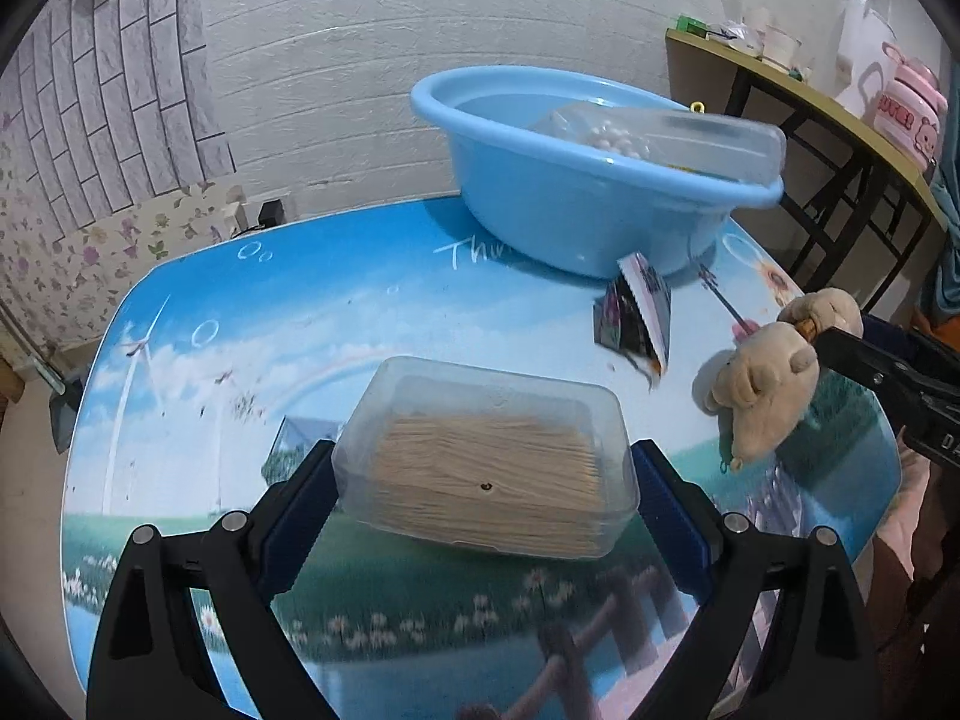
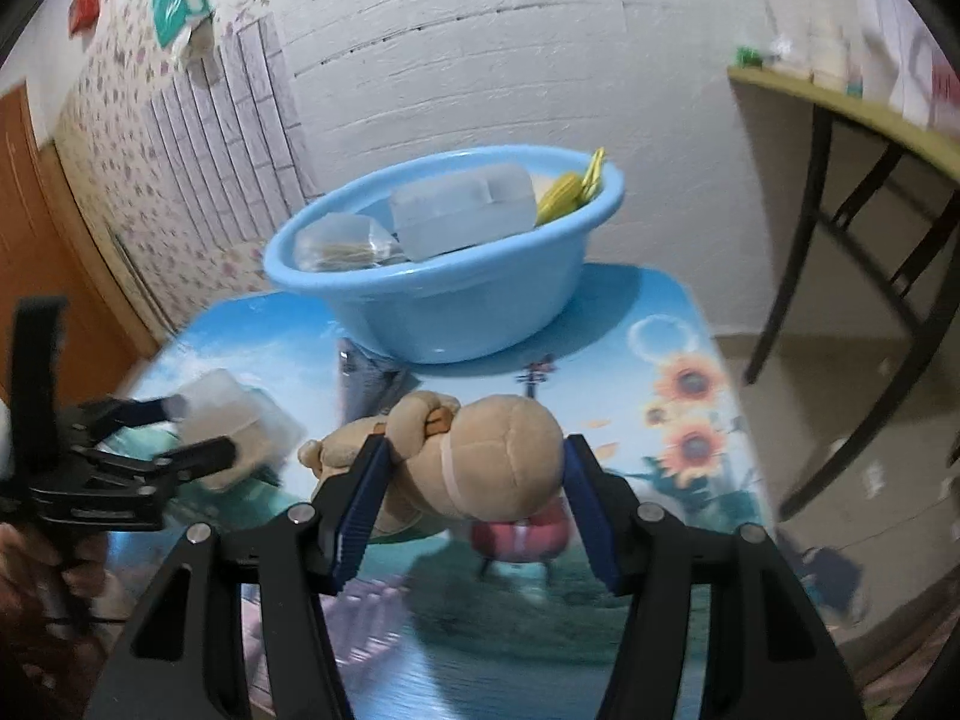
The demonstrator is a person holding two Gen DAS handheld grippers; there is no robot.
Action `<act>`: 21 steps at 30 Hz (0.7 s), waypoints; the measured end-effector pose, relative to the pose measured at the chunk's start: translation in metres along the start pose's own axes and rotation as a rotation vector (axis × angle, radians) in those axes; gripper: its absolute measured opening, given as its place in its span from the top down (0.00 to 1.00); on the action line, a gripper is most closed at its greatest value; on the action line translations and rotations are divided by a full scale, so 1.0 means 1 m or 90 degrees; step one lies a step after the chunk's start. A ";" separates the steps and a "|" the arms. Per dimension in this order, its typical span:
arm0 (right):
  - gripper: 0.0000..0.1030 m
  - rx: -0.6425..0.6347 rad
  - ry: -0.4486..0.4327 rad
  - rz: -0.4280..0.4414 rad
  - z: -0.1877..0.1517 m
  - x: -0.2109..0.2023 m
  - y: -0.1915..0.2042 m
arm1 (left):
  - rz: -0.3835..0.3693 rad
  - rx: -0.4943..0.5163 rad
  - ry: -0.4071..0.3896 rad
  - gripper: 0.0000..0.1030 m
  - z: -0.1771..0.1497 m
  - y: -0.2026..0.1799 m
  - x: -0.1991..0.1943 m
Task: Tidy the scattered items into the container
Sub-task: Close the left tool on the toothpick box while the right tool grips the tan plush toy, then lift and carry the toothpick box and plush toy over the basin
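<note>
Our left gripper [image 1: 483, 483] clamps the clear plastic box of wooden toothpicks [image 1: 486, 456] above the picture-printed table [image 1: 240, 324]. Our right gripper [image 2: 474, 480], level, grips the tan plush bear [image 2: 480, 450] before the round blue plastic basin [image 2: 444, 300].

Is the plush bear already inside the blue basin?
No, the plush bear is clamped in the right gripper above the table, short of the blue basin.

Between my right fingers [image 2: 366, 498] the bear toy [image 2: 480, 462] is soft beige plush, matt and fuzzy. My left fingers [image 1: 300, 516] have ribbed blue pads against a clear, smooth plastic box [image 1: 486, 456]. The basin [image 1: 576, 192] is glossy blue plastic. The table [image 1: 252, 324] has a shiny printed surface.
</note>
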State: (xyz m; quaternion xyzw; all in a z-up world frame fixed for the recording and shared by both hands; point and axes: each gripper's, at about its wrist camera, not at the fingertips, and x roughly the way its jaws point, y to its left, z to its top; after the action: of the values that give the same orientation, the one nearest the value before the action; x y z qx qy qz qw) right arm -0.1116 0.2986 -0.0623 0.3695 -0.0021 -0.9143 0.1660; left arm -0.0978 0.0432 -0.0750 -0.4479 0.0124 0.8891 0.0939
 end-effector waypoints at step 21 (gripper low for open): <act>0.41 0.026 0.009 0.071 -0.009 0.011 -0.009 | 0.030 0.027 0.014 0.09 -0.007 -0.012 0.023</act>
State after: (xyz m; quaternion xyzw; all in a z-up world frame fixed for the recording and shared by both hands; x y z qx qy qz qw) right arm -0.1154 0.3044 -0.0769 0.3786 -0.0403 -0.9008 0.2087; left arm -0.1036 0.0582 -0.0970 -0.4554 0.0428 0.8854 0.0824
